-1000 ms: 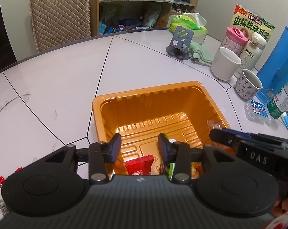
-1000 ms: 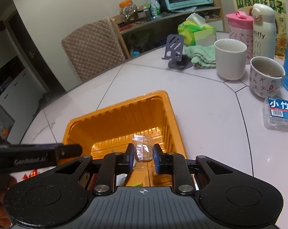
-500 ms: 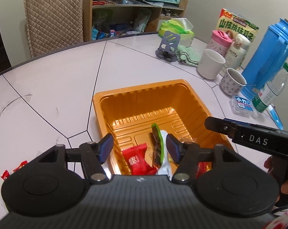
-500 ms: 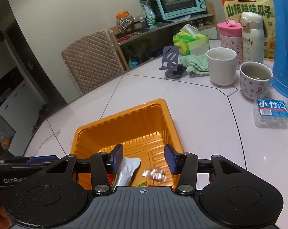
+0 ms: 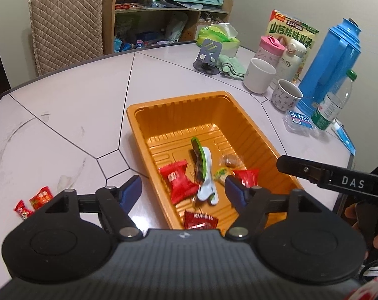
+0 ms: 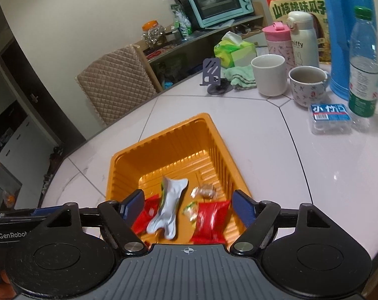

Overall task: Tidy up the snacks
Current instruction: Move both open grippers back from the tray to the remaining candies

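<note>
An orange plastic tray (image 5: 178, 115) (image 6: 163, 147) sits mid-table holding several snacks: red packets (image 5: 176, 180) (image 6: 210, 221), a green-and-silver pouch (image 5: 204, 172) (image 6: 170, 207) and a clear-wrapped candy (image 5: 230, 161) (image 6: 206, 191). My left gripper (image 5: 183, 191) hangs above the tray's near end, its jaws opening, nothing between them. My right gripper (image 6: 189, 206) hovers over the same end, jaws opening and empty. Two red candies (image 5: 35, 200) lie on the table left of the tray.
At the back right stand a white mug (image 5: 260, 78), a patterned cup (image 5: 286, 97), a pink tumbler (image 5: 270, 46), a blue thermos (image 5: 331, 62), a water bottle (image 6: 364, 60), a small blue-labelled box (image 6: 330, 117), a tissue box (image 5: 220, 37) and a phone stand (image 5: 207, 56). A quilted chair (image 5: 63, 25) is behind.
Both grippers opened wide and drew back and up from the tray. The clear-wrapped candy left the right gripper's jaws and the pouch left the left's; both now lie in the tray.
</note>
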Demonstrator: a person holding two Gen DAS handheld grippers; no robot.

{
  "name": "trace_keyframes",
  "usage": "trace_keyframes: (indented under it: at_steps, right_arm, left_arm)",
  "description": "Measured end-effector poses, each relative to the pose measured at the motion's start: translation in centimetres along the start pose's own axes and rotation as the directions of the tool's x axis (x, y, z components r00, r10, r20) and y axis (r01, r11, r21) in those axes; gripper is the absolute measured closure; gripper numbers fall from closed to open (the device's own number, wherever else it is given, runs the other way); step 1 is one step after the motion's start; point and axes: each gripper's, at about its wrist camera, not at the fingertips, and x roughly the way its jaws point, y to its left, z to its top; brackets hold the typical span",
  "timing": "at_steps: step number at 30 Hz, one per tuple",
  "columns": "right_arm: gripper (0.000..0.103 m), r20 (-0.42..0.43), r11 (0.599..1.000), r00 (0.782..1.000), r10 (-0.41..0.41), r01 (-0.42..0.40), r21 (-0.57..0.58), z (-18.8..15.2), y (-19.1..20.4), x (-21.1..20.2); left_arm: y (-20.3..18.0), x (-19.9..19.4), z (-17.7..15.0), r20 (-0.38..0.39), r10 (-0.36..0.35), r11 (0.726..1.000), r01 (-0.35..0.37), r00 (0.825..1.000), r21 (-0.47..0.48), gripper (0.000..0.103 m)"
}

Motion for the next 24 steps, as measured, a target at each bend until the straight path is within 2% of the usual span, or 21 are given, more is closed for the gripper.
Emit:
trace_keyframes:
  at_steps: [11, 24]
  right_arm:
    - [0.017, -0.009, 0.999, 1.000, -0.027, 0.027, 0.023, -3.5, 2.6, -3.7]
    - [0.017, -0.042, 0.998, 0.998, -0.055, 0.056, 0.029, -7.7, 7.2, -5.1]
  left_arm:
    - [1.2, -3.7, -3.1, -0.011, -0.031, 0.999, 0.031, 0.999, 0.026, 0.031]
    - [6.7, -7.7, -6.4, -0.017, -0.047, 0.999, 0.047, 0.999, 0.016, 0.030]
